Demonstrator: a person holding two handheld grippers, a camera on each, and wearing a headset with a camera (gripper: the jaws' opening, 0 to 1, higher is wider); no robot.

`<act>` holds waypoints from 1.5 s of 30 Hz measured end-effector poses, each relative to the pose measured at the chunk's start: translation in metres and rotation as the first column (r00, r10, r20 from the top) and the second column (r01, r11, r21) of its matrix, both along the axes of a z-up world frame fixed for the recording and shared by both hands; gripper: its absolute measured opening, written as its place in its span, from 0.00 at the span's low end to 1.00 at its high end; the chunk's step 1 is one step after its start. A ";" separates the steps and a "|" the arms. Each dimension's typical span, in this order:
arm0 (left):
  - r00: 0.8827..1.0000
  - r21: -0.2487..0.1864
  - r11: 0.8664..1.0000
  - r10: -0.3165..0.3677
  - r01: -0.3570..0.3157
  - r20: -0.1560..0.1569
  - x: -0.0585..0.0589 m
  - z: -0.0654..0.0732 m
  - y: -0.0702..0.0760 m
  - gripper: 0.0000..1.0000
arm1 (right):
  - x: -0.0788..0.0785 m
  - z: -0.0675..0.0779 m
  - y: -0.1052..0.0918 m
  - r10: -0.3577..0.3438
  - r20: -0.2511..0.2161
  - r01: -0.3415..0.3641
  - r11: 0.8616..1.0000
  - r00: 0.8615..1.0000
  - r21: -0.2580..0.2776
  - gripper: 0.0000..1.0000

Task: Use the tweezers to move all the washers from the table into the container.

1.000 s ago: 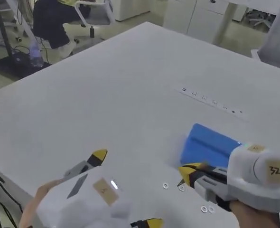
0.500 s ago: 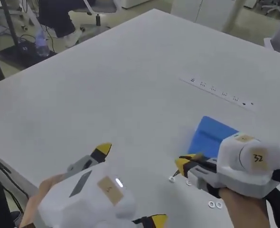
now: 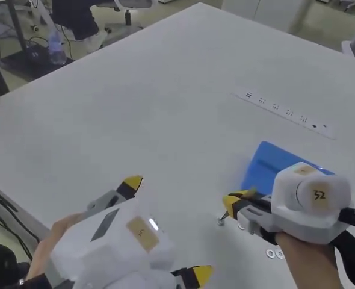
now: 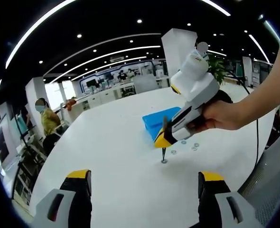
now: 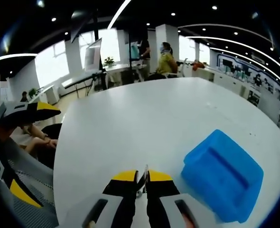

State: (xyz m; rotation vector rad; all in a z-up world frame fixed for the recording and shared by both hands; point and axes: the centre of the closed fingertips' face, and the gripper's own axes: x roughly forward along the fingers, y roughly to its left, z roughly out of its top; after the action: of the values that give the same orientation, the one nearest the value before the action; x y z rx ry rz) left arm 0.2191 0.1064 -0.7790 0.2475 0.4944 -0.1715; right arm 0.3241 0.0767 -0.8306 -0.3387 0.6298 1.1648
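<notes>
My right gripper (image 3: 230,205) is shut on a pair of thin tweezers (image 4: 164,151), which point down at the white table. Their tip meets a small metal washer (image 4: 164,162); whether it grips the washer I cannot tell. Several more washers (image 4: 194,148) lie just beyond on the table, and two washers (image 3: 275,254) sit beside the right hand. The blue container (image 3: 266,164) stands right behind the right gripper and shows as a shallow tray (image 5: 223,173) in the right gripper view. My left gripper (image 3: 165,229) hovers nearer me with its jaws wide apart and nothing between them.
A strip of sockets (image 3: 283,112) is set into the table (image 3: 135,102) beyond the container. The near table edge runs close under the left gripper. Chairs and a seated person (image 5: 167,61) are past the far side.
The head view has shifted down and right. The right gripper has edged left, bringing the tweezers' tip onto the leftmost washer. The left gripper stays open.
</notes>
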 end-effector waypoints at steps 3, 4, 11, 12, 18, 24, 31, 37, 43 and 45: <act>1.000 0.001 1.000 -0.003 0.003 -0.002 0.000 0.000 -0.001 0.96 | -0.002 0.000 -0.002 0.004 -0.003 -0.004 1.000 1.000 -0.004 0.03; 1.000 0.003 1.000 -0.002 0.002 -0.001 0.000 0.000 0.000 0.96 | -0.002 0.000 -0.002 0.003 -0.002 -0.003 1.000 1.000 -0.007 0.03; 1.000 0.001 1.000 0.001 -0.001 0.001 0.000 0.000 0.000 0.96 | -0.004 -0.002 -0.005 0.004 -0.011 -0.005 1.000 1.000 -0.019 0.03; 1.000 0.001 1.000 0.001 -0.001 0.000 0.000 0.000 0.000 0.96 | -0.004 -0.002 -0.005 0.006 -0.011 -0.006 1.000 1.000 -0.020 0.03; 1.000 -0.004 1.000 0.000 0.000 0.007 0.000 0.001 0.000 0.96 | -0.005 -0.003 -0.002 0.023 0.027 -0.022 0.999 0.999 -0.028 0.02; 1.000 -0.005 1.000 -0.006 0.006 0.013 0.000 0.002 -0.001 0.97 | -0.008 -0.005 -0.007 0.021 0.026 -0.019 0.998 0.999 -0.056 0.02; 1.000 0.006 1.000 -0.011 0.011 0.010 0.000 0.001 -0.002 0.96 | -0.008 -0.006 -0.011 -0.008 -0.004 0.007 0.996 1.000 -0.090 0.02; 0.999 0.046 0.998 -0.032 0.032 0.000 -0.002 0.000 -0.004 0.95 | -0.009 0.005 -0.014 0.000 0.000 0.000 0.995 1.000 -0.096 0.01; 0.999 0.059 0.998 -0.036 0.036 -0.015 -0.002 -0.004 -0.005 0.99 | -0.007 0.024 -0.018 -0.008 0.000 0.008 0.998 1.000 -0.063 0.01; 0.999 0.065 0.997 -0.033 0.034 -0.018 -0.002 -0.005 -0.004 0.99 | -0.007 0.035 -0.018 -0.038 -0.041 0.037 0.999 0.998 -0.019 0.01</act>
State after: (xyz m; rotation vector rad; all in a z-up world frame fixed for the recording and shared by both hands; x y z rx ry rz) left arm 0.2172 0.1023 -0.7836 0.3180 0.5133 -0.1901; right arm 0.3173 0.0589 -0.7958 -0.3179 0.6802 1.1333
